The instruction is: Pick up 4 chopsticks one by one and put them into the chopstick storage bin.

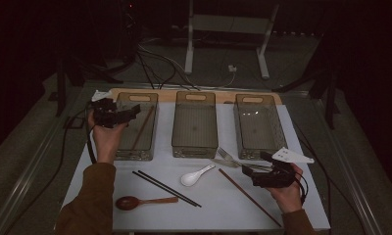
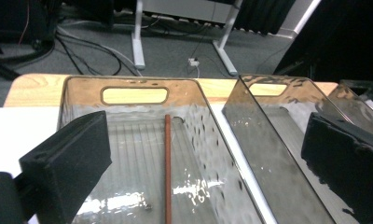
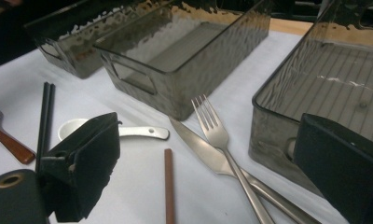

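Evidently the work in hand was sorting cutlery into bins by kind. Three smoky, see-through bins stood in a row along the far edge of the white table (image 1: 218, 205): the left bin (image 1: 119, 127), the middle bin (image 1: 194, 147) and the right bin (image 1: 277, 128).

One brown chopstick (image 2: 168, 168) already lay lengthwise on the left bin's floor, its far tip pointing at the handle slot. The left gripper (image 1: 116, 115) was held above that bin's near-left part with its jaws spread wide and nothing between them, a posture consistent with a release (a judgement, not an observation). The middle and right bins held nothing that could be made out.

The right gripper (image 1: 258, 172) hovered low over the near-right part of the table, jaws likewise parted and empty, facing the second brown chopstick (image 1: 249, 197), which lay diagonally on the table just near of the fork (image 3: 216, 135) and knife (image 3: 208, 156). That chopstick appeared to be its next target, presumably bound for the left bin beside its mate.

Count of loose items on the table: one brown chopstick, one pair of black chopsticks (image 1: 165, 188) lying side by side, one white spoon (image 1: 195, 176), one wooden spoon (image 1: 141, 201), one fork and one knife, the last two crossing each other just near of the right bin.
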Demonstrator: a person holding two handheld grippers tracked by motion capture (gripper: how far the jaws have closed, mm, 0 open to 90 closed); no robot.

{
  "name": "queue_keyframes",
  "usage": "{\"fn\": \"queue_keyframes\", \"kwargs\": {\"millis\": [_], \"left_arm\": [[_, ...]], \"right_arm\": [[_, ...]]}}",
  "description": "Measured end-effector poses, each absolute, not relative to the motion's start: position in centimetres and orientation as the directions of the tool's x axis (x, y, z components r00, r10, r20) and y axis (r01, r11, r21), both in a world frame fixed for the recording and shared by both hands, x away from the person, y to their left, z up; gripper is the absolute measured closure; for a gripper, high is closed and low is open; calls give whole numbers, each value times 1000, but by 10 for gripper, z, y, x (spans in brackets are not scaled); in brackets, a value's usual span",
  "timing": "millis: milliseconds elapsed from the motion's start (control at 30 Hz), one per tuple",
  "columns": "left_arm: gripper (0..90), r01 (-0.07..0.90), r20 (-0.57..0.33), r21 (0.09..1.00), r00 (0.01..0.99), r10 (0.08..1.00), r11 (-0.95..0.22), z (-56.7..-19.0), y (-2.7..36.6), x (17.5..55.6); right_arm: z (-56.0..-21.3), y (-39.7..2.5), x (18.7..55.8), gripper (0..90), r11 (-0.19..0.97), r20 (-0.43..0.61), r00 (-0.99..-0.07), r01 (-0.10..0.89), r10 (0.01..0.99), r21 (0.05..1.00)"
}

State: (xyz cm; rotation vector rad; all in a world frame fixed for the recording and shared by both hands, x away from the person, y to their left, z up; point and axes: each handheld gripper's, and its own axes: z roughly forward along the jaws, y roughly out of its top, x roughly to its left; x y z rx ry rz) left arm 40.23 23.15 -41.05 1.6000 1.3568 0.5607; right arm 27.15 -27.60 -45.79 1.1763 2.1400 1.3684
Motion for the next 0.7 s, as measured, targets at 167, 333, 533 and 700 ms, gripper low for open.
{"fn": "queue_keyframes", "kwargs": {"millis": [167,333,533,700], "left_arm": [[7,495,-197,869,319,927,14,-405,235,390],[7,473,-194,881,347,918,7,-402,236,379],[7,438,-180,899,402,898,-15,-403,232,358],[8,408,-176,913,450,876,-26,-404,228,337]], "right_arm": [[-459,-278,271,69,219,132,-600,474,789,853],[-459,-280,272,68,232,127,-600,484,790,844],[-461,-280,274,68,255,118,-603,496,789,830],[-462,-280,275,68,272,113,-607,505,786,819]]}}
